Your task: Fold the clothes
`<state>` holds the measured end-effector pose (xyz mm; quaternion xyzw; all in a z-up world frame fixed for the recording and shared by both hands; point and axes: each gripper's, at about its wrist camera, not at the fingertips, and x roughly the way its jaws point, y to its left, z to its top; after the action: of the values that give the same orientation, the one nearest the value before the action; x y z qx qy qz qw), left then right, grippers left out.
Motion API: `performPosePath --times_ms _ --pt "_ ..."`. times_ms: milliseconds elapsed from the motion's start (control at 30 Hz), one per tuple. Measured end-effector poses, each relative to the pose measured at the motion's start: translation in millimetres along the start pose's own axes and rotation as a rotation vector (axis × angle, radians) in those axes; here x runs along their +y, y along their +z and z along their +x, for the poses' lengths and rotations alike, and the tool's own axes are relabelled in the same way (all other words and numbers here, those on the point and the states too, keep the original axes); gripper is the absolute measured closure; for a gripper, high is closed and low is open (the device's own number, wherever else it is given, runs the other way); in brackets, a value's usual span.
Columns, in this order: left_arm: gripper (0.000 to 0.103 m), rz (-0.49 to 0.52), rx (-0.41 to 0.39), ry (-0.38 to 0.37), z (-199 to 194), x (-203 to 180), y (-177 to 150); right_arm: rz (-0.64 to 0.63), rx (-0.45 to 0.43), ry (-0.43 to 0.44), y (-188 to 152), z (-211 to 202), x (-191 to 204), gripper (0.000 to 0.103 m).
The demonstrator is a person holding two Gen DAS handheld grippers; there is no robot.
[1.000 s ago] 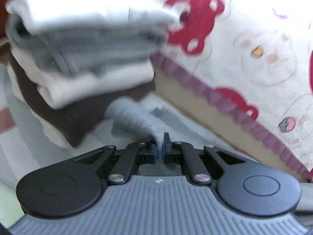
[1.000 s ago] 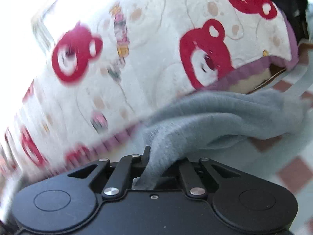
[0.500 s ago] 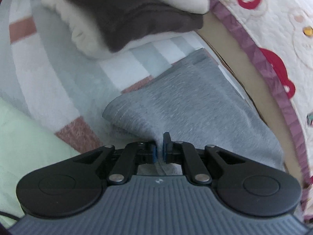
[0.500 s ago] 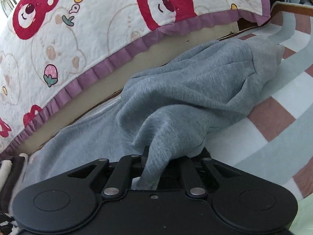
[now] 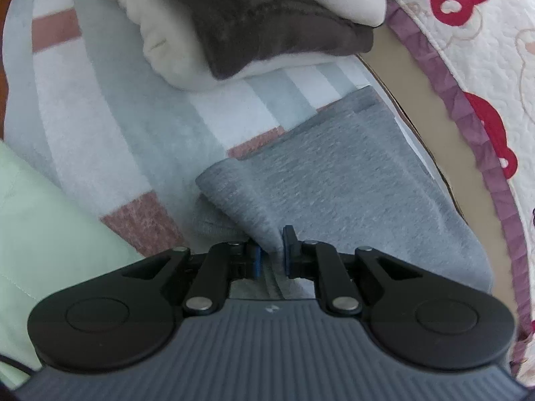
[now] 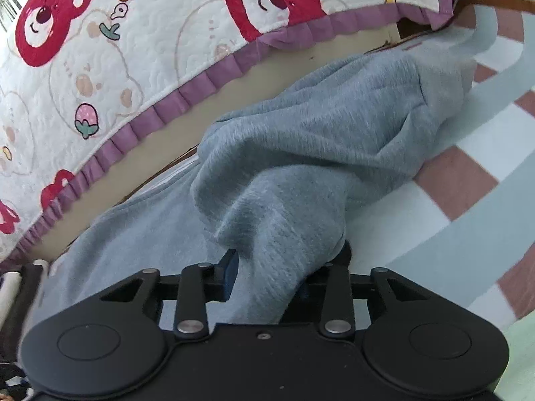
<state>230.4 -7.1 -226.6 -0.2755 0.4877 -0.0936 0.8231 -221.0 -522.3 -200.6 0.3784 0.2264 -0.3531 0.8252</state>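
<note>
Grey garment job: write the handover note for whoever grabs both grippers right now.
Left gripper: jaws opening, a pinch of the grey garment between them.
Right gripper: jaws opening wider, a thick bunch of the same garment between them.
Garment lies on the checked blanket beside the bear quilt; the far end looks bunched.
Folded stack sits beyond it.
Done: the fold is laid down.
Left: probably let go, smooth it, fold again, stack.

left tool [image 5: 271, 252]: black links, blue pads, ribbed grey body | right tool [image 6: 289, 275]: black, silver rivets
</note>
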Motion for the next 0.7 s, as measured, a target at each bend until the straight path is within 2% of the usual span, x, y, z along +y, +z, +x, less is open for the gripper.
performPosePath --times_ms 33,67,100,233,300,333,367,400,467,500,533,567,633,700 --pt "0.071 -0.058 0.018 -0.053 2 6 0 -0.010 0.003 0.008 -2 -1 0 0.062" --pt "0.065 -0.124 0.037 -0.115 5 13 0 -0.021 0.006 0.016 -3 -2 1 0.062" --pt "0.059 -0.150 0.045 -0.140 6 15 -1 -0.039 0.003 0.030 -4 -4 2 0.064" --pt "0.060 -0.219 0.067 -0.206 12 21 -4 -0.027 0.021 0.059 -7 -2 -1 0.065" --pt "0.065 -0.129 0.044 -0.166 11 8 -4 -0.021 0.031 0.073 -8 0 -2 0.063" --pt "0.082 -0.025 0.030 -0.109 11 -4 -6 -0.014 0.044 0.073 -10 3 -3 0.063" --pt "0.092 0.089 0.017 -0.046 12 -16 -8 -0.015 0.078 0.074 -12 9 -2 0.059" --pt "0.097 0.203 0.005 0.017 12 -29 -10 -0.016 0.112 0.075 -14 16 -2 0.047" --pt "0.097 0.332 -0.042 0.073 7 -48 -16 -0.043 0.158 0.097 -14 28 2 0.039" --pt "0.097 0.391 -0.066 0.097 4 -58 -19 -0.068 0.170 0.116 -13 33 6 0.046" --pt "0.097 0.419 -0.087 0.105 1 -63 -20 -0.082 0.148 0.135 -5 31 10 0.063" --pt "0.097 0.439 -0.108 0.110 -3 -67 -21 -0.096 0.126 0.153 2 29 14 0.094" --pt "0.095 0.444 -0.129 0.108 -9 -71 -20 -0.105 0.069 0.223 15 20 20 0.093" --pt "0.093 0.363 -0.082 0.056 -7 -62 -14 -0.134 0.052 0.228 22 14 24 0.093"
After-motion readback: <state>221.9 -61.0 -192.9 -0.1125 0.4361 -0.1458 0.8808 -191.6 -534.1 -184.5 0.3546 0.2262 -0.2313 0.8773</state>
